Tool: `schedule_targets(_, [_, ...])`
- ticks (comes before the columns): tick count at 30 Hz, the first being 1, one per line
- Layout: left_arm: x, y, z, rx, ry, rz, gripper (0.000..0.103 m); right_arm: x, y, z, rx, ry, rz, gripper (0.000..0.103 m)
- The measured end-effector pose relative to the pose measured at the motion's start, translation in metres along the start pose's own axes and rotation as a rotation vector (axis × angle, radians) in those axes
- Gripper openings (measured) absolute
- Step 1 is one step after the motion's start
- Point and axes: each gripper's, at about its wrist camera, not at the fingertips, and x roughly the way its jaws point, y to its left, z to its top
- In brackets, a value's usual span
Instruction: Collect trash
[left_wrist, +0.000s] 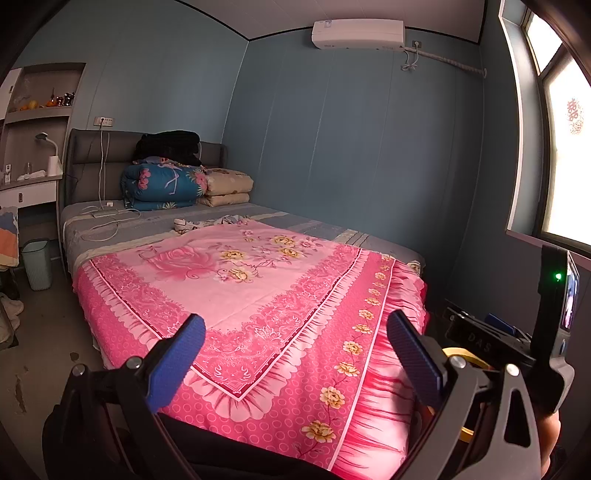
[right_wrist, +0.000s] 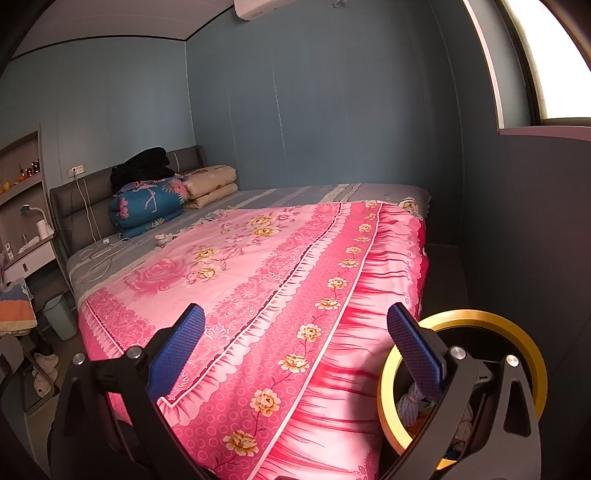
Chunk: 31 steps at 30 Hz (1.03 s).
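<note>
My left gripper is open, and its blue pads hover over the foot of a bed with a pink floral cover. My right gripper is open too, above the same cover. A round bin with a yellow rim stands at the bed's foot corner, under the right finger. It holds crumpled paper and cloth scraps. A small crumpled white item lies mid-bed, far beyond both grippers. A sliver of the yellow rim shows in the left wrist view.
Folded quilts and black clothing are stacked at the headboard, with white cables beside them. A pale green waste bin stands on the floor left of the bed, next to a desk. The blue wall and a window close off the right.
</note>
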Motion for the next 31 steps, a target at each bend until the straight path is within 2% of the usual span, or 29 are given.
schedule_targets(17, [0.0033,0.002,-0.0027,-0.009,0.021,-0.005,0.095,-0.0007,0.0034,-0.0023,0.01,0.01,-0.007,0.095])
schedule_targets(31, [-0.002,-0.0041,-0.002,0.023,0.003,-0.008,0.095,-0.0008,0.0038,-0.0042,0.014,0.014,-0.01,0.095])
